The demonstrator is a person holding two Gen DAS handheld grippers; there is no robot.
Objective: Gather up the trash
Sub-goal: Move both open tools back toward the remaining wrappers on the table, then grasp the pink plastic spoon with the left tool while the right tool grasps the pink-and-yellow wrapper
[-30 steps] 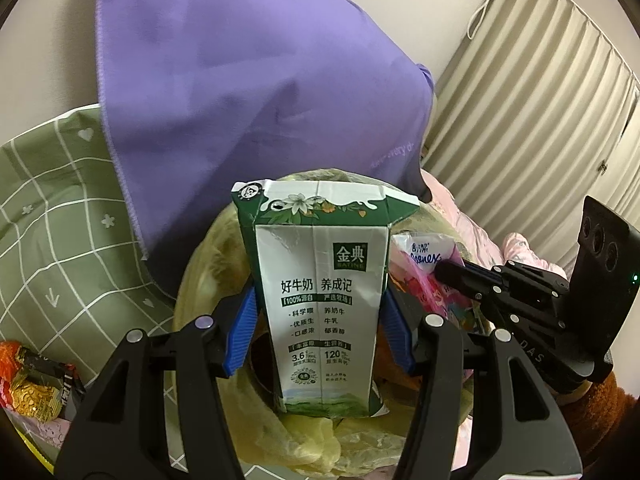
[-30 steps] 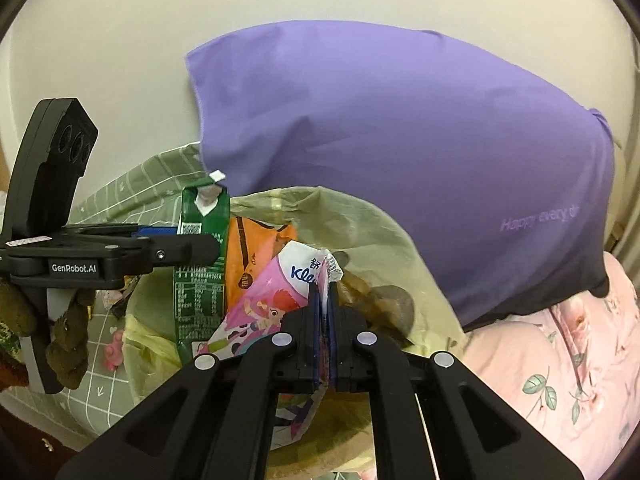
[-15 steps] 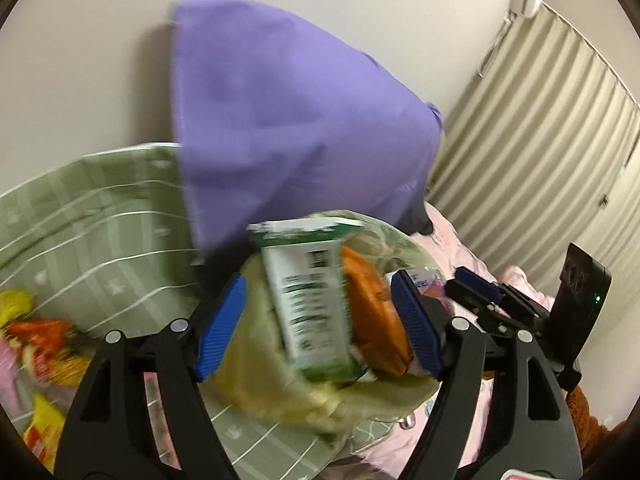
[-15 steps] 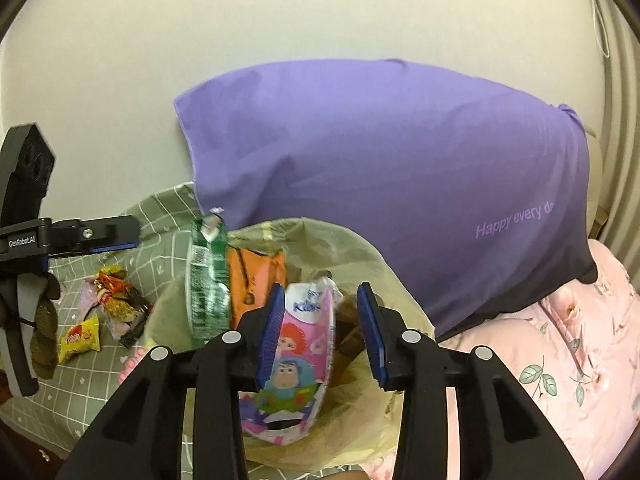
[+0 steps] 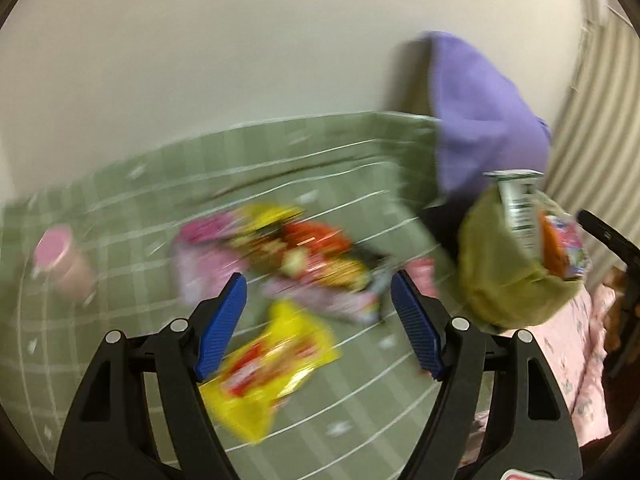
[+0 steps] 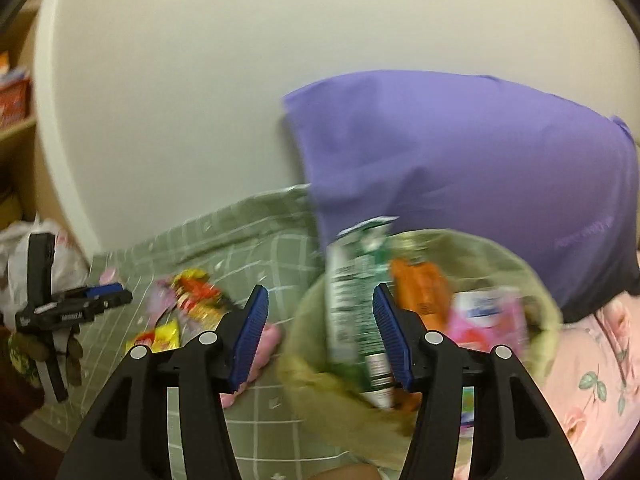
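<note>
Moved: your left gripper [image 5: 318, 328] — spread, empty — off the milk carton [image 5: 518, 208], now in the trash bag [image 5: 504, 280] right, toward wrappers [image 5: 304, 256]; right gripper [image 6: 318, 332] just opened, empty.

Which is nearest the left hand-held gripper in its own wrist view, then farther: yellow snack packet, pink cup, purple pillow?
From the left hand-held gripper:
1. Yellow snack packet, right below the open jaws on the green sheet.
2. Pink cup, off to the left on the sheet.
3. Purple pillow, upper right, against the wall.
</note>
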